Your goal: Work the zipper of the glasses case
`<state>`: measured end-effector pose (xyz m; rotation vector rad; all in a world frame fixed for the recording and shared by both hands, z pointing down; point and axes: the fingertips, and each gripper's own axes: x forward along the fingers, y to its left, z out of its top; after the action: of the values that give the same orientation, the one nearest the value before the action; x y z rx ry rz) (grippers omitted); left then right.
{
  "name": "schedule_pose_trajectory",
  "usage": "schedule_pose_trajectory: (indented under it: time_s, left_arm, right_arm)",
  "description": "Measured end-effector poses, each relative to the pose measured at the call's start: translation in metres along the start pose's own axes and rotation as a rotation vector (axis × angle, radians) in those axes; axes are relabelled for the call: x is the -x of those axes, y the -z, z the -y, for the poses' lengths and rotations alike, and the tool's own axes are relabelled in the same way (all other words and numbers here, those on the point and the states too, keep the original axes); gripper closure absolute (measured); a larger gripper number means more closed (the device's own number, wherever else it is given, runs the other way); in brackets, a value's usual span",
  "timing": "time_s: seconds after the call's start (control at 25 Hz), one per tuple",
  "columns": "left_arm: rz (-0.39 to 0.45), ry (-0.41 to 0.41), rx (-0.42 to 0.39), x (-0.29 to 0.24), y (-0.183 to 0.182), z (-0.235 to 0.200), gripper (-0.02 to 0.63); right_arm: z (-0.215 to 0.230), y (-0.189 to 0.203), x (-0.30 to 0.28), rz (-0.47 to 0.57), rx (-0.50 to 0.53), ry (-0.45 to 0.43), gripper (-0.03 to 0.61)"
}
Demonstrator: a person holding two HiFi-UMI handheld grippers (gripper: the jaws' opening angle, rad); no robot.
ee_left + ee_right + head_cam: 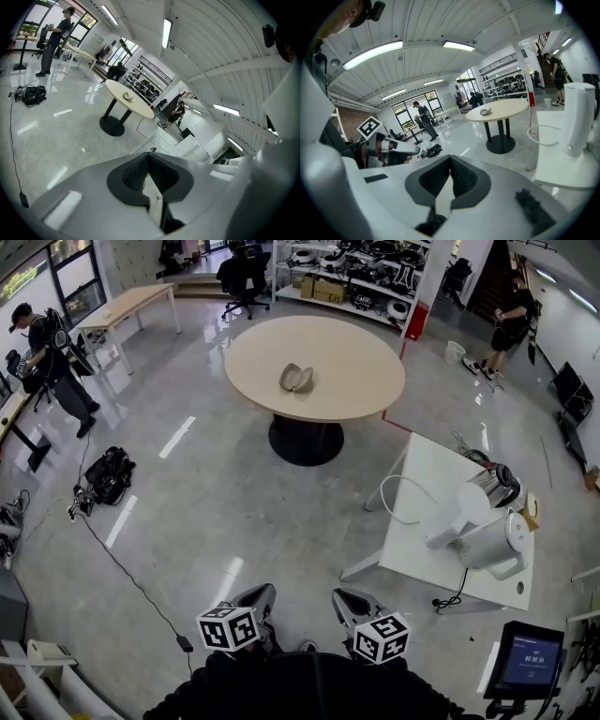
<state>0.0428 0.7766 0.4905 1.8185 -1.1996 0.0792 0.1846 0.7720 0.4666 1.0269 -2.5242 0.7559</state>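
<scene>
We hold the left gripper [259, 597] and the right gripper [347, 600] side by side at the bottom of the head view, close to our body and both pointing out across the room. In the left gripper view the jaws are pressed together tip to tip with nothing between them. The right gripper view shows the same: its jaws are closed and empty. The glasses case [296, 379] lies well apart from both grippers, across the glossy floor, near the middle of the round table [361, 381]. It is grey and seems to lie spread like a shell, but it is too small for us to make out its zipper. To our right stands a white rectangular table [419, 521] bearing a white appliance [492, 540] and a loose white cable [394, 493]. A black bag [108, 474] lies on the floor to our left, and a black cable [122, 563] runs from near it toward us. One person [52, 357] stands at the far left near a long desk [127, 306], and another person [511, 324] stands at the upper right. Shelves [361, 273] line the wall behind the round table.
</scene>
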Motion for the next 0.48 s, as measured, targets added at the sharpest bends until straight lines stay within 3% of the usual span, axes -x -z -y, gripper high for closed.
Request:
schedule_pose_trajectory:
  time_s: [0.48]
  left_arm:
    - [-0.016, 0.048, 0.005, -0.014, -0.093, -0.073, 0.609]
  right_arm:
    - [-0.019, -0.052, -0.098, -0.008, 0.006, 0.049, 0.574]
